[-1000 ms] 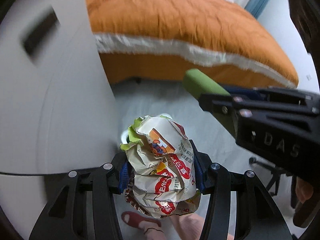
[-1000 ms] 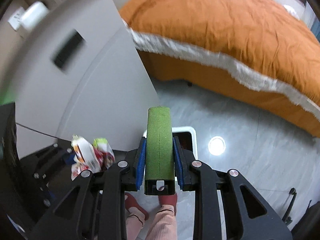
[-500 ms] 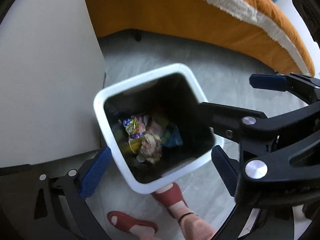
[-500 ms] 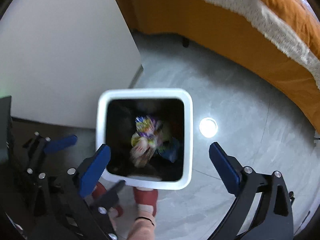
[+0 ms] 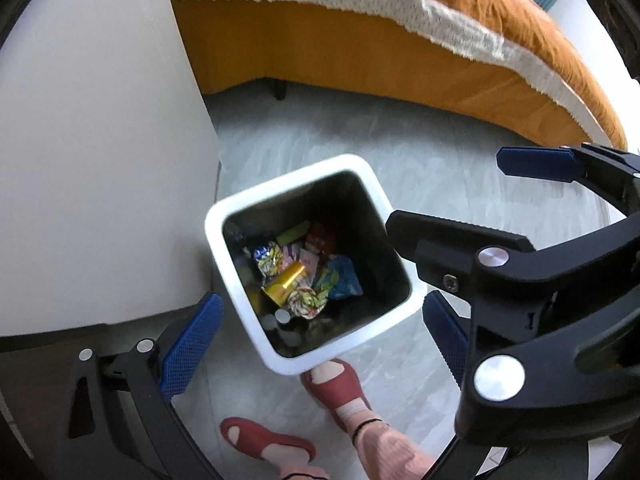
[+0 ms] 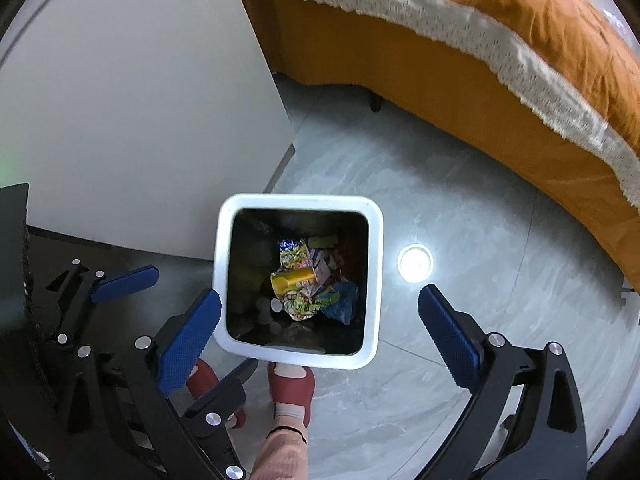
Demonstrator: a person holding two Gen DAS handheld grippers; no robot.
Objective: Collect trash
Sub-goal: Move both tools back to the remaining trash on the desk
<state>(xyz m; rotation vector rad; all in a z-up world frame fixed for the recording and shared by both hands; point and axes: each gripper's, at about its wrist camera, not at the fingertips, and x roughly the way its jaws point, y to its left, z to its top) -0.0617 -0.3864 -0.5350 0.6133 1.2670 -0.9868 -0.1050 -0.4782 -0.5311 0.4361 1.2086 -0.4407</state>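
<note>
Both grippers hang over the bin w/ nothing in them. Left gripper has its jaws spread wide, blue pads on either side of the bin in view, not touching it. Right gripper is likewise released, pads far apart and empty; it also shows at the right edge of the left view.

Just below the pads: the person's feet in red slippers on the grey floor, toes right at the bin's near edge.

The bin, white rim, dark inside, holds the trash at the bottom: crumpled wrappers, a yellow cup, a blue packet, a green bit near the far wall. All inside, none on the rim.

Beyond: a white cabinet panel on the left, then the bed w/ orange cover.

Step, I'd judge: drop-off done for this load. Next calls for lifting both grippers clear and going to look for more trash; none shows on the floor here.
</note>
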